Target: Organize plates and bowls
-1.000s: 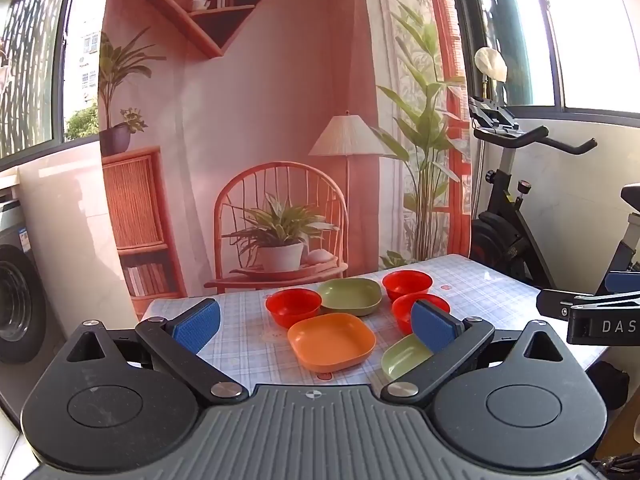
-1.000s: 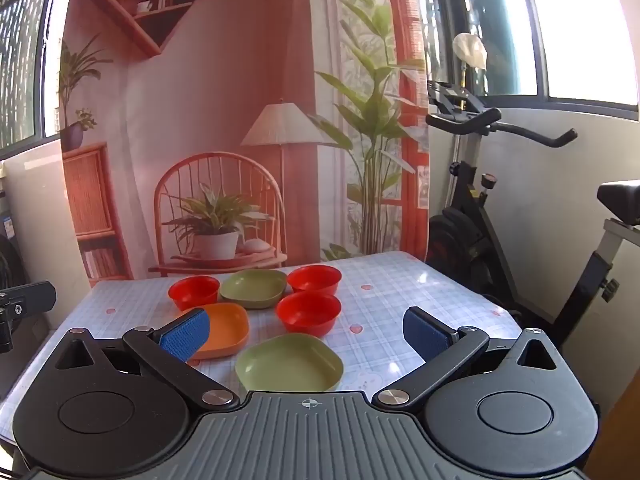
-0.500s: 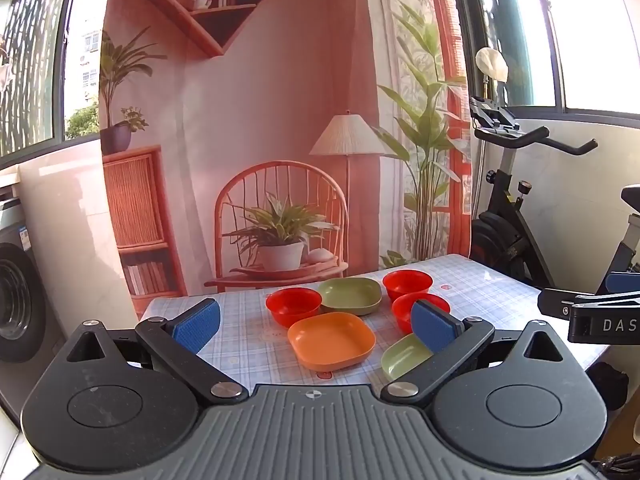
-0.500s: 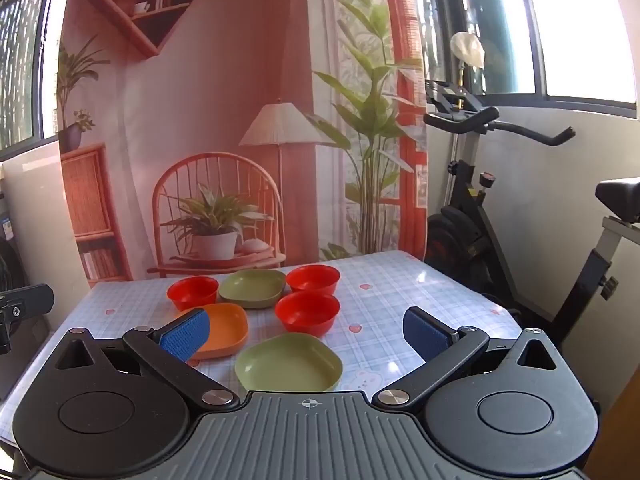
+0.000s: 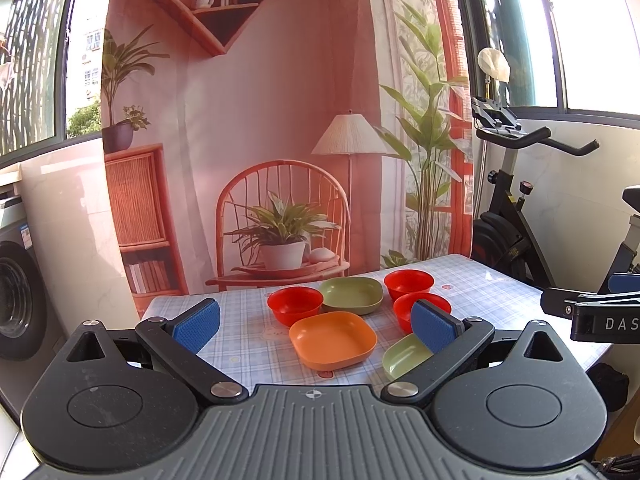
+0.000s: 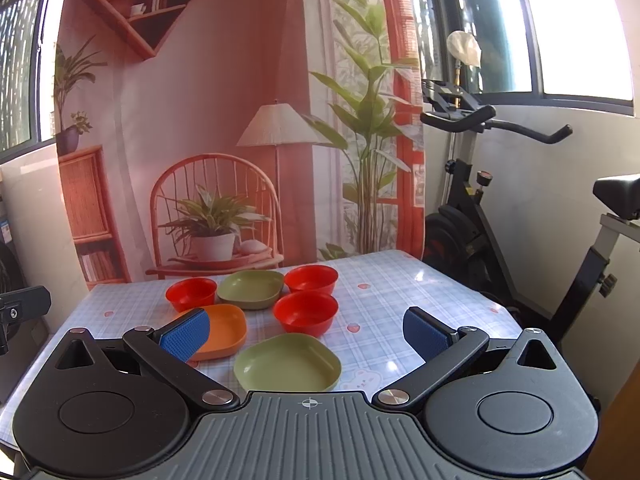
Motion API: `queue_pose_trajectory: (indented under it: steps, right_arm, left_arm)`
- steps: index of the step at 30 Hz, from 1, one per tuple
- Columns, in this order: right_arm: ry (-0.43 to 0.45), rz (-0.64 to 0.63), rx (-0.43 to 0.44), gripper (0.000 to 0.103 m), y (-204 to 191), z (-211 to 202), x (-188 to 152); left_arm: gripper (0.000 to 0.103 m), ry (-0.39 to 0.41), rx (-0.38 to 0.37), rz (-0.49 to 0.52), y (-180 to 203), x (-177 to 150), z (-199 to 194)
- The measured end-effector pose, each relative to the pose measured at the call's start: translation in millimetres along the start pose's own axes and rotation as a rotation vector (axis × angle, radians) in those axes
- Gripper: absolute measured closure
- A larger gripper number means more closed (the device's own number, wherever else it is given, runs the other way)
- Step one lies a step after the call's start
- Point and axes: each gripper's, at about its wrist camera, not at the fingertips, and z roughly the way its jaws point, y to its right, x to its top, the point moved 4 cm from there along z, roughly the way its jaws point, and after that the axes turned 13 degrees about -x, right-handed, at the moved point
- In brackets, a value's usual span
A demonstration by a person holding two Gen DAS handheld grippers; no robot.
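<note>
Hovering short of the table [image 6: 400,280], I hold both grippers spread wide with nothing between their blue pads. My left gripper [image 5: 316,324] sits back from the near edge; through its gap I see the orange plate [image 5: 333,340] closest, square and shallow. Behind it stand a red bowl [image 5: 295,305] on the left and a green plate [image 5: 352,295] beside that, the two nearly touching. My left gripper's right pad [image 5: 434,326] covers part of a second red bowl [image 5: 404,308] and part of the nearer green plate [image 5: 404,356], so I cannot tell how close those two lie from this side. A third red bowl [image 5: 409,283] stands at the back right.

My right gripper [image 6: 306,330] looks down on the near green plate [image 6: 287,362], which lies just ahead of the fingers with open cloth to its right. Its left pad [image 6: 185,334] overlaps the orange plate [image 6: 224,330]. The middle red bowl [image 6: 306,312] sits just behind the near green plate, apart from it. All six dishes lie single, none stacked.

An exercise bike [image 6: 480,208] stands off the table's right side, and a printed backdrop [image 6: 224,100] hangs behind the far edge.
</note>
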Motion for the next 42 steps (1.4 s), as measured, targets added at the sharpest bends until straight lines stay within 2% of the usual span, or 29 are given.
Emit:
queue_pose_trajectory:
  steps: [42]
  right_arm:
    - [-0.011, 0.014, -0.002, 0.000, 5.5, 0.7, -2.7]
  left_arm:
    - [0.001, -0.010, -0.002, -0.010, -2.0, 1.3, 2.2]
